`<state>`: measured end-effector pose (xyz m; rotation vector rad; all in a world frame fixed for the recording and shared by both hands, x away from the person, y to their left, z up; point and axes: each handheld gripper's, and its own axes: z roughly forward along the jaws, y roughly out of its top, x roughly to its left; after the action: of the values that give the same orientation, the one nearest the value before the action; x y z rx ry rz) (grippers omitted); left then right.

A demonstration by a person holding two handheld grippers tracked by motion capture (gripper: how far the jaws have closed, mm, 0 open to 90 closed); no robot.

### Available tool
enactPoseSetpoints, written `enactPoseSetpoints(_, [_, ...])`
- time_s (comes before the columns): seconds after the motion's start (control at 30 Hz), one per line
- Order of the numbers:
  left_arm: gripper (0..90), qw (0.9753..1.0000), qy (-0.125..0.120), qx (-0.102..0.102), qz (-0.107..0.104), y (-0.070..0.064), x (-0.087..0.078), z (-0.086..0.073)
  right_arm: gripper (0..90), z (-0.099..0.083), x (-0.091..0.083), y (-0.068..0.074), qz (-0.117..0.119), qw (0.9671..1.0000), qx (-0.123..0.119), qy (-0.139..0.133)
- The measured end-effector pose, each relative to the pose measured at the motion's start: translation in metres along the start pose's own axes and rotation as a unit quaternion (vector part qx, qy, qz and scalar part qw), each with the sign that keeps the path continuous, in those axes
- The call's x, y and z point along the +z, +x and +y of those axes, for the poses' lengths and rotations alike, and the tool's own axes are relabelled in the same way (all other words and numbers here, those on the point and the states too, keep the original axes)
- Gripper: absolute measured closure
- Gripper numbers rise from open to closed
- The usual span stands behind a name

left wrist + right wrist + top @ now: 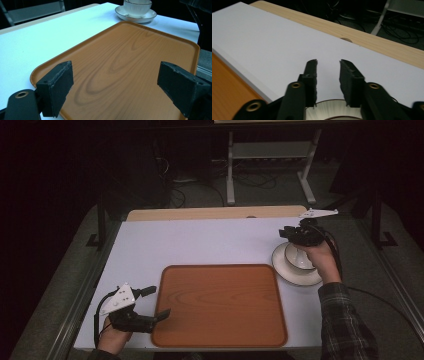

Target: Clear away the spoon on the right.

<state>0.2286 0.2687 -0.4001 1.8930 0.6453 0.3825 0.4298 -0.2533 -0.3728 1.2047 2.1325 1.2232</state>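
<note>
We hold the left gripper [159, 302] low at the near left corner of the white table [200, 242], its black jaws spread wide over the left rim of the orange-brown wood-grain rectangular tray [220, 305]. In the left gripper view the two padded jaws stand far apart with nothing between them — one over the tray's near left edge, the other over its surface toward the right rim — and the tray [130, 65] runs away from us, bare.

Our right gripper [286, 233] hangs at the far right of the table, over the white ribbed cup [300, 257] that sits in a white round saucer with a thin dark rim [287, 270]. The saucer lies just beside the tray's far right corner, apart from it. In the right gripper view the jaws [328, 75] stand narrowly parted, a slim gap between the pads, and nothing is clamped there; the cup's white rim [332, 110] shows just below them. We cannot tell whether the jaws touch the cup. Beyond the table's far edge runs a pale wooden strip [215, 213].
</note>
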Motion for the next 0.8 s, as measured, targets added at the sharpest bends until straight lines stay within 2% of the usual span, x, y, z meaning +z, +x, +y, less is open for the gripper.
enactPoseSetpoints(0.13, [12.8, 1.0, -0.001, -0.001, 0.001, 0.0, -0.001, 0.0, 83.4, -0.002, 0.003, -0.008, -0.012, 0.9998, 0.013, 0.009])
enactPoseSetpoints(0.23, [12.8, 1.0, 0.0, -0.001, 0.0, 0.0, 0.0, 0.0, 89.0, -0.004, 0.003, -0.014, -0.018, 0.9995, 0.023, 0.015])
enactPoseSetpoints(0.8, [12.8, 1.0, 0.0, -0.002, 0.001, 0.001, -0.001, -0.001, 89.7, -0.011, 0.006, -0.031, -0.046, 0.9974, 0.036, 0.043])
